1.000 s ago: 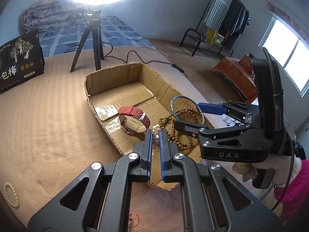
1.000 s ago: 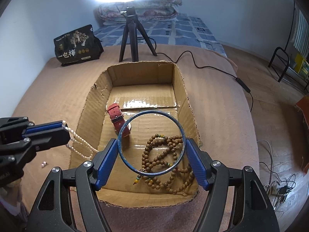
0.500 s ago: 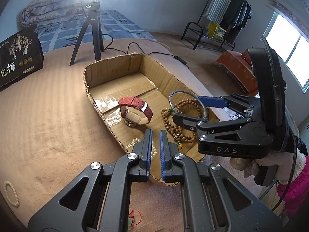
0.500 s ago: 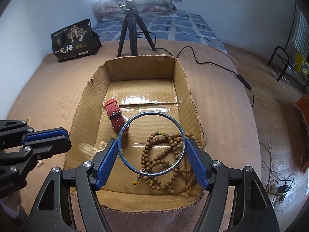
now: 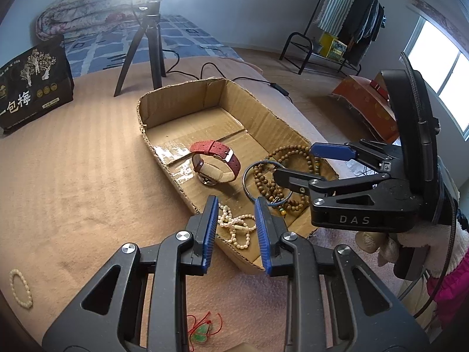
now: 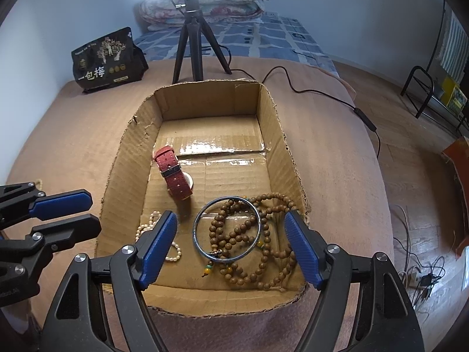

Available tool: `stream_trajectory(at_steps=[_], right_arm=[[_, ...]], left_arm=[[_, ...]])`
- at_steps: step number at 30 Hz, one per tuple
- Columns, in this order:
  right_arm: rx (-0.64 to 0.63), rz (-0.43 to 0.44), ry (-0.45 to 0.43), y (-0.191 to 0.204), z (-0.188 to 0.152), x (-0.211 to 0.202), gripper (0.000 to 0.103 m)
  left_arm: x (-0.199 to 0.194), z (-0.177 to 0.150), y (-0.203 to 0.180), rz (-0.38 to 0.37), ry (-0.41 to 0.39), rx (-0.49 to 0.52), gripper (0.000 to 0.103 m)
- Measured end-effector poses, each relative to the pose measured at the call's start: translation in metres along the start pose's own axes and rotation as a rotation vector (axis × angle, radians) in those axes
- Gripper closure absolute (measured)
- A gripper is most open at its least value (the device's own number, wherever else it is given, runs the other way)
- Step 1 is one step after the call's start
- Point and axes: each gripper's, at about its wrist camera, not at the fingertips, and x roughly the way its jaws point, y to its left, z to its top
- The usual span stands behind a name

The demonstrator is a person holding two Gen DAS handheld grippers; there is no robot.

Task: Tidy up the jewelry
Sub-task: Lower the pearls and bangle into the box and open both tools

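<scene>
Both wrist views over shared box (image 5: 181, 94)

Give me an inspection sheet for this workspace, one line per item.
Surface: brown blanket on a bed.
Job's things: cardboard box holds red watch, blue bangle lying on brown beads, pearl strand.
Clutter: pearl bracelet and green pendant outside the box.
Grippers: left gripper just opened, empty; right gripper open, bangle released.
Cables: black cord across the blanket.
Surroundings: tripod, black bag, clothes rack.
</scene>
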Motion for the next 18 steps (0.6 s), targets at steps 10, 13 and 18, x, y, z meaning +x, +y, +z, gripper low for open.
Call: stream_trajectory(at_steps=[10, 13, 18], right_arm=[[-0.013, 0.011, -0.046, 0.016, 0.000, -0.029, 0.027], [-0.023, 0.022, -0.062, 0.024, -0.001, -0.039, 0.027], [-0.046, 0.053, -0.078, 0.043, -0.004, -0.052, 0.027]], left_arm=[[-0.030, -0.002, 0.012, 0.056, -0.039, 0.021, 0.077], [-0.044, -0.003, 0.023, 0.074, -0.061, 0.009, 0.059], [-0.066, -0.007, 0.044, 0.100, -0.090, -0.023, 0.058]])
